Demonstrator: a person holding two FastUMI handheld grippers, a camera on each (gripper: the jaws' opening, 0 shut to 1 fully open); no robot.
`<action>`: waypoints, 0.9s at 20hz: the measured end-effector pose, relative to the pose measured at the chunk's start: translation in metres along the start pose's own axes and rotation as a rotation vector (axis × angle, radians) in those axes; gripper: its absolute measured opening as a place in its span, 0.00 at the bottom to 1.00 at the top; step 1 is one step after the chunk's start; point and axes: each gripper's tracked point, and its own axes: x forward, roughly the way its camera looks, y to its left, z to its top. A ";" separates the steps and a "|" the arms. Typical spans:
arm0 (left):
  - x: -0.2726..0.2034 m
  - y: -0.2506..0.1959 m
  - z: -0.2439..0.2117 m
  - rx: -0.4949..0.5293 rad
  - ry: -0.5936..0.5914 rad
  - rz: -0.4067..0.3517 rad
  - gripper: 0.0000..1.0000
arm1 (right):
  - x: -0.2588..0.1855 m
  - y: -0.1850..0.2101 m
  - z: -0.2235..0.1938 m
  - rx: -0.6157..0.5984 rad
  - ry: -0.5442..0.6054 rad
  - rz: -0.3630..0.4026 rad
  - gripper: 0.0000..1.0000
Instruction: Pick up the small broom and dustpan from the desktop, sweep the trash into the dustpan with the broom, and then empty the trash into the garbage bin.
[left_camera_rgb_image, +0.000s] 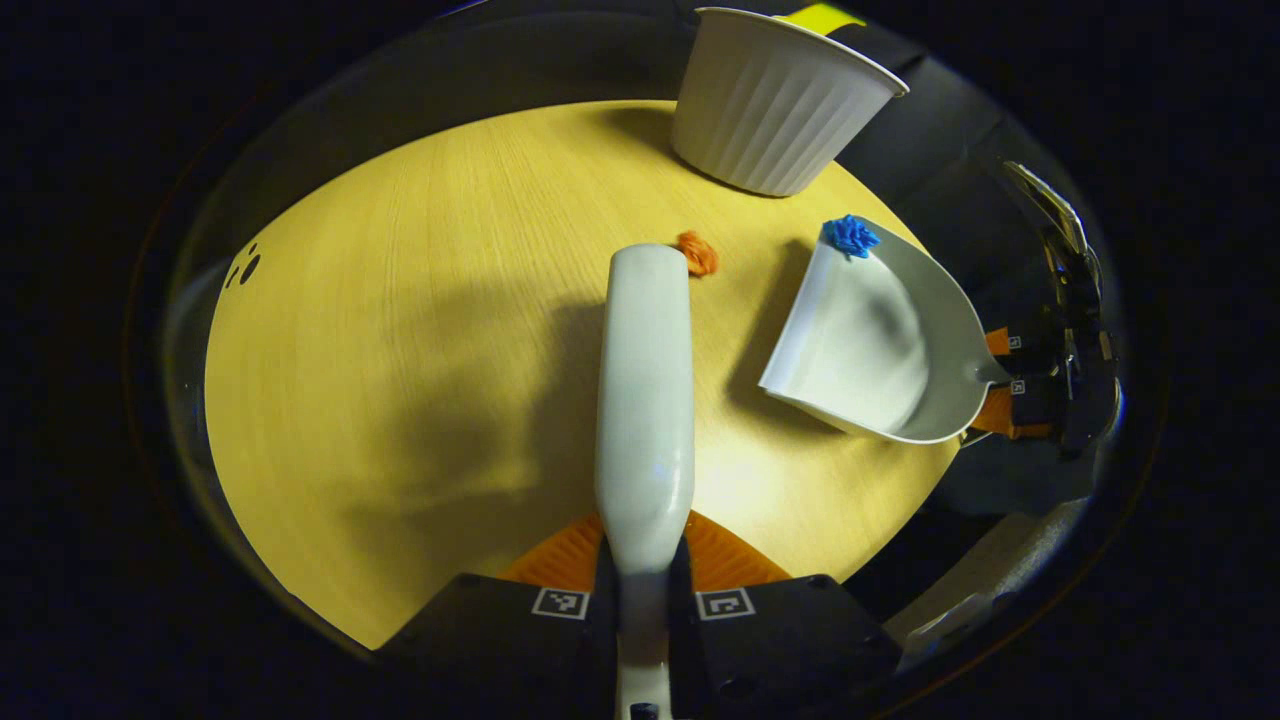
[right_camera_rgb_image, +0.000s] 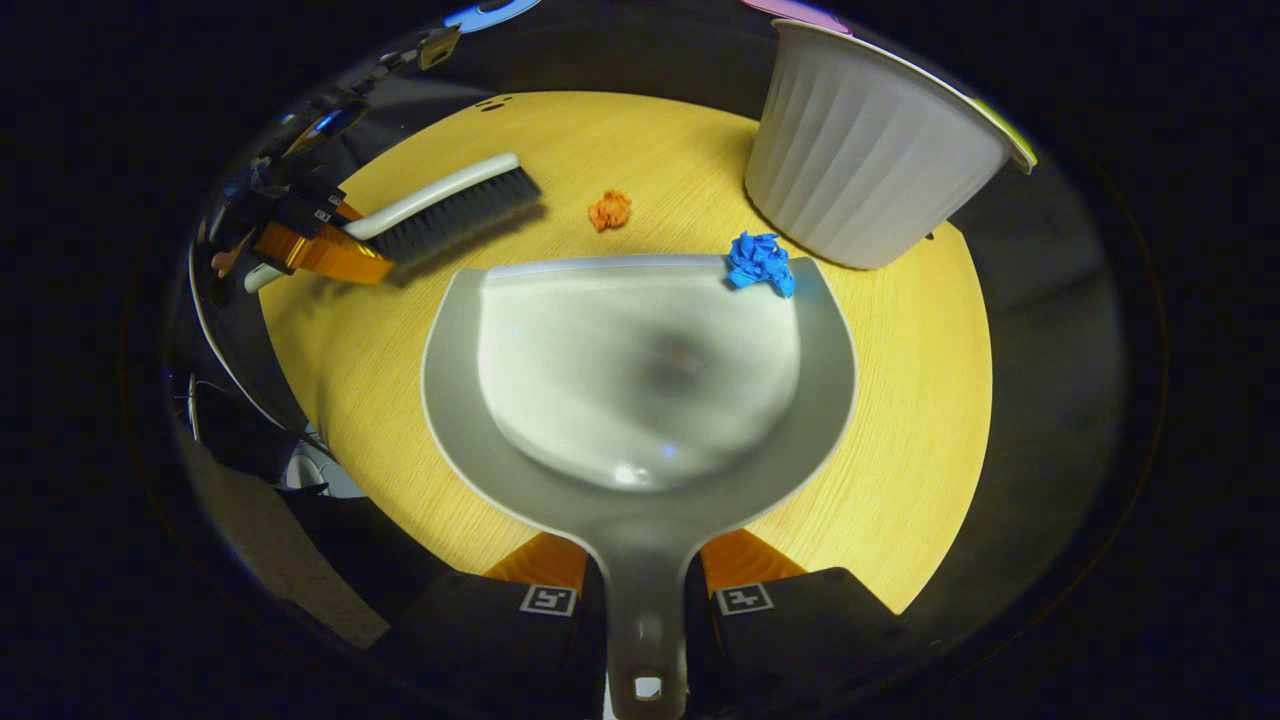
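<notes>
Left claw (left_camera_rgb_image: 640, 590) clamped on broom (left_camera_rgb_image: 645, 400), right claw (right_camera_rgb_image: 645, 600) on dustpan (right_camera_rgb_image: 640, 380) (blue scrap (right_camera_rgb_image: 760, 262) at its lip). Orange scrap (right_camera_rgb_image: 609, 210) just beyond dustpan, bin (right_camera_rgb_image: 870, 160) behind. Risk: hasty stroke flicking scraps off counter (right_camera_rgb_image: 900, 400).

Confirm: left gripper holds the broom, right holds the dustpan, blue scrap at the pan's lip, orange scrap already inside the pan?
Not quite. The orange scrap lies on the table, outside the dustpan, as the right gripper view shows. The rest holds: left gripper on the broom, right gripper on the dustpan, blue scrap at its lip.
</notes>
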 end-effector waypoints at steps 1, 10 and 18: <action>0.009 0.002 0.007 0.028 0.003 0.026 0.24 | 0.002 0.000 -0.004 -0.010 0.014 -0.007 0.35; 0.045 -0.005 0.097 0.217 0.006 0.062 0.23 | -0.013 0.000 0.004 0.025 0.073 0.040 0.33; 0.011 -0.102 0.058 0.264 0.065 -0.251 0.25 | -0.013 0.001 0.005 0.026 0.051 0.039 0.36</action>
